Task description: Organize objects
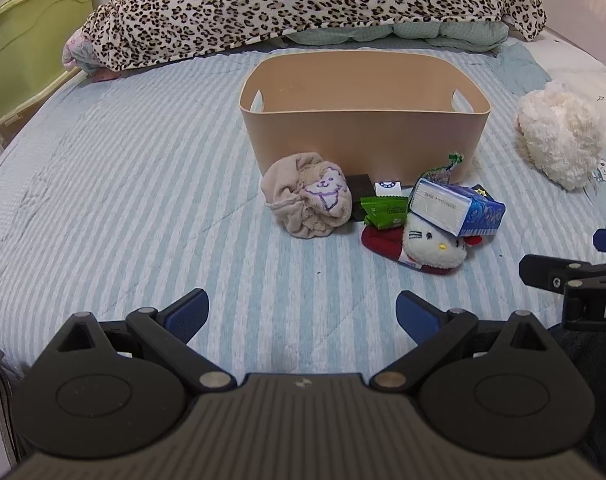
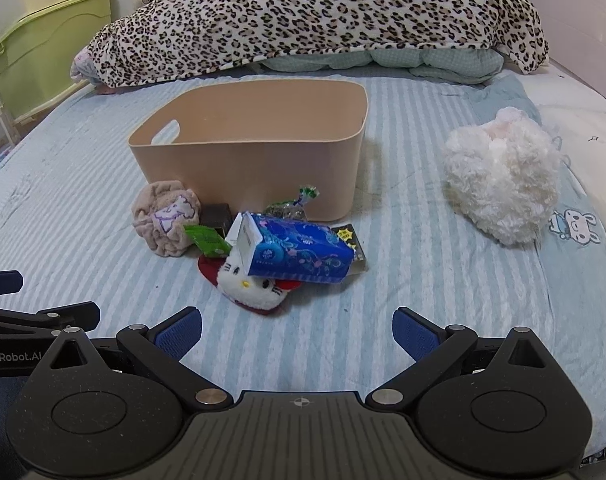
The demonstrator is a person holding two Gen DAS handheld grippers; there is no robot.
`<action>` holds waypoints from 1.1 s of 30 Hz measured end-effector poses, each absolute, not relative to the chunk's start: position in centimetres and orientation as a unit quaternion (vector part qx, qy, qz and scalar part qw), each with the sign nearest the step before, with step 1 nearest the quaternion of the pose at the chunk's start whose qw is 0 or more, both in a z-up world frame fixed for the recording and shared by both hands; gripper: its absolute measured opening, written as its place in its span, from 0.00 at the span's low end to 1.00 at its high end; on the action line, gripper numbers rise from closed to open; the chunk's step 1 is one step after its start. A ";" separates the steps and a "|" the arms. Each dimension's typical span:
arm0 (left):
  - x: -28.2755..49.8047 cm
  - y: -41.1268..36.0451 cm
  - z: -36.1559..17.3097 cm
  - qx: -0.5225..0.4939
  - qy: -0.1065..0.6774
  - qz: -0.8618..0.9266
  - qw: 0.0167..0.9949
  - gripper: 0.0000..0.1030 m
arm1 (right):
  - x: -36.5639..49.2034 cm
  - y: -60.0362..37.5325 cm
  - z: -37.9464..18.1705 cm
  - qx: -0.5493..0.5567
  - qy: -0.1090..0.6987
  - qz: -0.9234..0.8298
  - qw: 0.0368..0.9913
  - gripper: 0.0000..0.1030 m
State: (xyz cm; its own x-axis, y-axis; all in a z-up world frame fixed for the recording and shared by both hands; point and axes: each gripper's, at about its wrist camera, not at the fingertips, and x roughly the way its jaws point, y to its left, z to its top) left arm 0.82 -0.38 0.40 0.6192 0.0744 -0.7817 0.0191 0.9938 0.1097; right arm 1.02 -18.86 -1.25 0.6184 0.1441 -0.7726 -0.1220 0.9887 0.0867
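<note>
A beige bin (image 1: 363,136) (image 2: 255,160) stands on the striped bed. In front of it lies a pile: a rolled beige cloth (image 1: 307,200) (image 2: 165,220), a green packet (image 1: 385,210) (image 2: 207,240), a dark small box (image 1: 361,190) (image 2: 217,216), a blue tissue pack (image 1: 459,210) (image 2: 299,250) resting on a Hello Kitty slipper (image 1: 427,248) (image 2: 251,284). My left gripper (image 1: 303,312) is open and empty, short of the pile. My right gripper (image 2: 297,332) is open and empty, also short of it.
A fluffy white plush item (image 1: 559,140) (image 2: 503,176) lies to the right. A leopard-print blanket (image 1: 303,4) (image 2: 315,12) is heaped at the far end. A green cabinet (image 1: 27,32) (image 2: 43,48) stands left of the bed.
</note>
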 end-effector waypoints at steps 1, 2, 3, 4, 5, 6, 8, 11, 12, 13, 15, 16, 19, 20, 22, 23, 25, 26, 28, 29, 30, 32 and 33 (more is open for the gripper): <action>1.0 -0.4 0.4 0.056 0.435 0.015 0.898 0.97 | 1.1 -18.9 -1.2 0.012 0.429 0.073 0.900 1.00; 1.1 -0.4 0.4 0.058 0.435 0.014 0.899 0.97 | 1.2 -18.9 -1.1 0.011 0.427 0.072 0.901 1.00; 1.2 -0.4 0.4 0.058 0.434 0.013 0.899 0.97 | 1.4 -18.9 -1.1 0.012 0.426 0.072 0.902 1.00; 1.3 -0.4 0.3 0.058 0.433 0.012 0.899 0.97 | 1.5 -18.9 -1.1 0.012 0.424 0.071 0.903 1.00; 1.5 -0.4 0.3 0.057 0.433 0.010 0.900 0.97 | 1.6 -18.9 -1.1 0.013 0.422 0.071 0.904 1.00; 1.6 -0.4 0.3 0.057 0.432 0.010 0.900 0.97 | 1.7 -18.9 -1.1 0.014 0.420 0.070 0.905 1.00; 1.9 -0.3 0.2 0.057 0.430 0.008 0.901 0.97 | 1.9 -19.0 -1.1 0.016 0.413 0.071 0.908 1.00; 2.6 -0.1 0.0 0.056 0.428 0.009 0.902 0.97 | 2.4 -19.0 -1.1 0.019 0.406 0.070 0.911 1.00; 2.9 0.0 -0.1 0.054 0.428 0.009 0.902 0.97 | 2.7 -19.1 -1.1 0.020 0.404 0.070 0.912 1.00; 3.2 0.1 -0.2 0.054 0.428 0.009 0.902 0.97 | 2.9 -19.1 -1.2 0.022 0.402 0.070 0.913 1.00; 3.9 0.5 -0.5 0.054 0.427 0.011 0.903 0.97 | 3.4 -19.2 -1.3 0.025 0.401 0.072 0.913 1.00; 4.3 0.6 -0.6 0.053 0.427 0.013 0.903 0.97 | 3.6 -19.2 -1.5 0.027 0.401 0.073 0.913 1.00; 5.6 1.3 -1.1 0.048 0.430 0.018 0.901 0.97 | 4.5 -19.3 -2.0 0.036 0.402 0.078 0.911 1.00; 6.2 1.4 -1.3 0.048 0.431 0.021 0.901 0.97 | 4.9 -19.3 -2.2 0.040 0.404 0.079 0.911 1.00; 7.1 1.7 -1.7 0.050 0.430 0.027 0.901 0.97 | 5.6 -19.3 -2.6 0.042 0.406 0.078 0.909 1.00; 7.6 1.9 -1.9 0.051 0.429 0.029 0.901 0.97 | 6.0 -19.2 -2.9 0.041 0.407 0.078 0.909 1.00; 8.5 2.3 -2.3 0.049 0.430 0.030 0.901 0.97 | 6.7 -19.2 -3.2 0.038 0.408 0.078 0.909 1.00; 8.9 2.4 -2.5 0.048 0.431 0.030 0.901 0.97 | 7.2 -19.2 -3.4 0.036 0.409 0.079 0.908 1.00; 9.9 2.8 -3.0 0.044 0.433 0.026 0.900 0.97 | 8.0 -19.2 -3.8 0.036 0.411 0.082 0.907 1.00; 10.4 2.9 -3.2 0.043 0.433 0.023 0.900 0.97 | 8.4 -19.2 -4.1 0.038 0.412 0.084 0.907 1.00; 10.8 3.0 -3.4 0.043 0.434 0.021 0.900 0.97 | 8.8 -19.3 -4.3 0.041 0.413 0.086 0.906 1.00; 11.8 3.2 -3.8 0.041 0.433 0.017 0.900 0.97 | 9.6 -19.4 -5.0 0.048 0.417 0.090 0.903 1.00; 12.4 3.2 -4.0 0.039 0.435 0.014 0.900 0.97 | 9.9 -19.5 -5.3 0.054 0.422 0.093 0.900 1.00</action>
